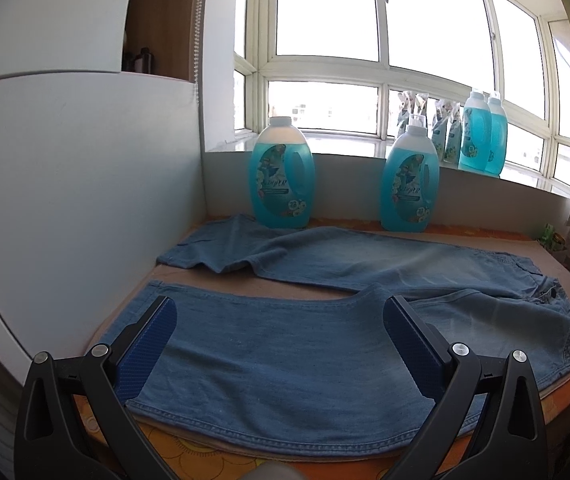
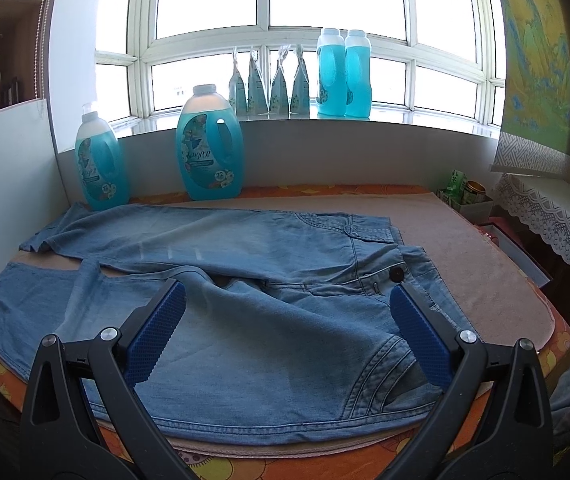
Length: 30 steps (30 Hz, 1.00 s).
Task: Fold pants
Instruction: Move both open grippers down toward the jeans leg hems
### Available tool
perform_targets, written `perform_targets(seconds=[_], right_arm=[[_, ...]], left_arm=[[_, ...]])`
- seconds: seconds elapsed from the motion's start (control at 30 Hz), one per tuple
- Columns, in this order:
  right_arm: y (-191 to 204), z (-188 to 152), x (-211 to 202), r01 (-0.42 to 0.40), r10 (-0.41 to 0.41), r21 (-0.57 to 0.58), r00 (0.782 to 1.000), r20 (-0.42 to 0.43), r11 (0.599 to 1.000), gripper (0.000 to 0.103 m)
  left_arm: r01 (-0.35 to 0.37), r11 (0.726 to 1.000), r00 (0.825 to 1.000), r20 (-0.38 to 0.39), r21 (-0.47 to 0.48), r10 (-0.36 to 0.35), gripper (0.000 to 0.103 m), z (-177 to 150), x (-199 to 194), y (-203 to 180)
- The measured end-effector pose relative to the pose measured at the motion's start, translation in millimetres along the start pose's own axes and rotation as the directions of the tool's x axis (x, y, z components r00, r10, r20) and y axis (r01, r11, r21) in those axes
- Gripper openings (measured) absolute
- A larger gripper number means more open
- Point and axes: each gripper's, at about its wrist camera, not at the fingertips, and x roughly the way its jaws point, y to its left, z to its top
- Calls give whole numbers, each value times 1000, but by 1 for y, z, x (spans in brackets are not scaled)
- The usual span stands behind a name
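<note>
- Pants point(image 1: 305, 344) lie spread flat on the bench point(image 2: 485, 248), legs splayed apart in a V, nothing folded yet. Waist sits at 3 o'clock in the left view, hems toward 9 o'clock.
- Left tool point(image 1: 281, 316): jaws wide apart, gripping nothing, hovering over the near leg close to its hem end.
- Right tool point(image 2: 289, 304): also spread wide and empty, over the near hip, pocket stitching just below it, waist button point(image 2: 396, 275) at about 2 o'clock from its midpoint.
- Far leg runs along the back at 12 o'clock, its hem end rumpled and lying just in front of the two bottles point(image 1: 281, 172).
- Judgement: the step in hand is the first fold, near leg over far leg.
- To do it well:
  - pinch the near edge at both ends, left near the hem, right near the waistband side seam
  - grab both denim layers, not just the top one, or the leg will open up
  - lift together, keep the edge taut between the tools, carry toward 12 o'clock
  - land seam on seam; the far leg's crumpled hem probably needs flattening first
- Risk: the bottles stand close to the far leg, so keep the carry low and short to avoid knocking them.
</note>
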Motion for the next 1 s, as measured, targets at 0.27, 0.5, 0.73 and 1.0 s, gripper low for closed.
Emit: perform_targets(seconds=[0.27,0.5,0.73,1.0], right_arm=[[27,31,25,-86,85,-115,996,-14,990,103],[61,65,60,-192,194,-248,981,-17,949,103],[90,93,105,-289,277,-301,957,-83,909,103],[113,135,171,-386,340,-304,920,-196,871,103]], left_arm=[[-1,1000,1000,-13,-14,1,94,7,28,33],[6,1000,999,-35,-17,-7,84,23,53,55],[12,1000,997,-69,-23,-14,78,38,80,70],[42,999,995,-92,4,-41,73,64,113,69]])
